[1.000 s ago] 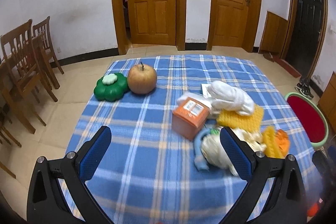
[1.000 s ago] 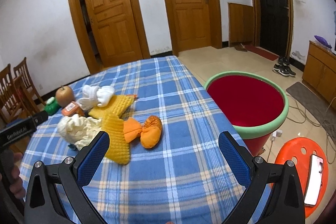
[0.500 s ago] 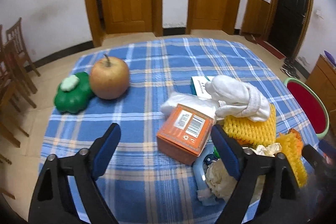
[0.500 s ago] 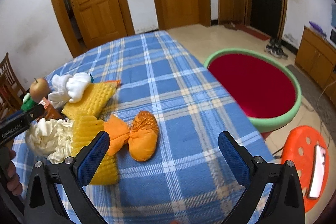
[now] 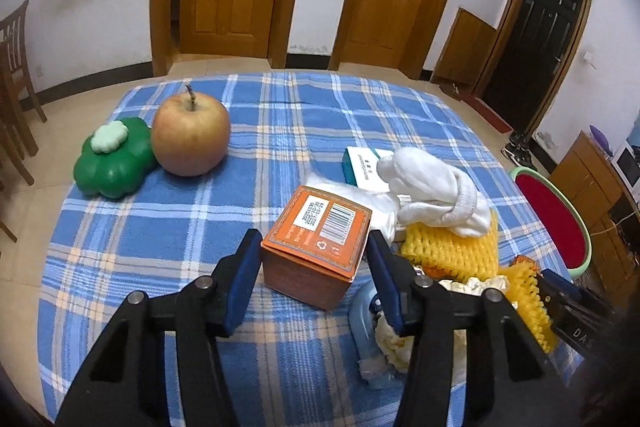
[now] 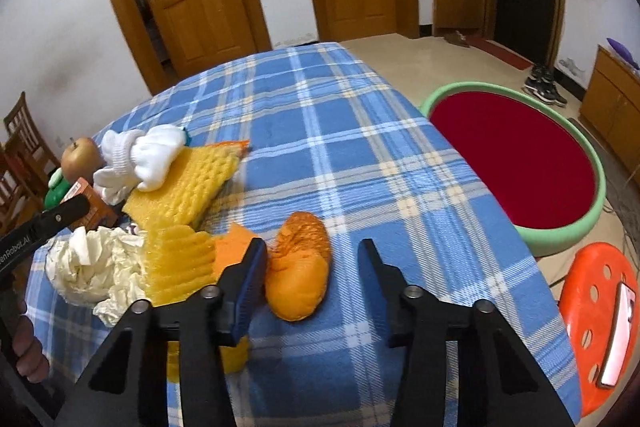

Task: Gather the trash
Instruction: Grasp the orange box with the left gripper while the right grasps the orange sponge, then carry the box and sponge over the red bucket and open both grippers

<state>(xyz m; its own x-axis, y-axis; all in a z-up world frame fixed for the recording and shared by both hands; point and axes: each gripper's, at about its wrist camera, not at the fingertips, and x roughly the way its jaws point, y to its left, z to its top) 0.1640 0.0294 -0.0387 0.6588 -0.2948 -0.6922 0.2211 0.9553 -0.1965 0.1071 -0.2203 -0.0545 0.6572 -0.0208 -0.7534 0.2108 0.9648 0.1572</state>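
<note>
An orange box (image 5: pixel 318 249) lies on the blue plaid table (image 5: pixel 168 227). My left gripper (image 5: pixel 314 269) is open and straddles the box, its pads close to the box sides. In the right wrist view an orange peel (image 6: pixel 300 267) lies on the cloth. My right gripper (image 6: pixel 310 267) is open around it, left finger next to the peel. Crumpled white paper (image 6: pixel 86 269), yellow foam nets (image 6: pixel 192 187) and a white sock (image 6: pixel 140 155) lie in a pile to the left. The red bin with a green rim (image 6: pixel 516 159) stands beside the table on the right.
An apple (image 5: pixel 190 137) and a green clover-shaped container (image 5: pixel 114 157) sit at the table's far left. A teal-and-white box (image 5: pixel 362 165) lies behind the sock. An orange stool (image 6: pixel 596 323) with a phone on it stands below the bin. Wooden chairs (image 5: pixel 12 75) stand left.
Both grippers have moved forward and down and narrowed. The left now straddles the orange box; the right now sits around the orange peel.
</note>
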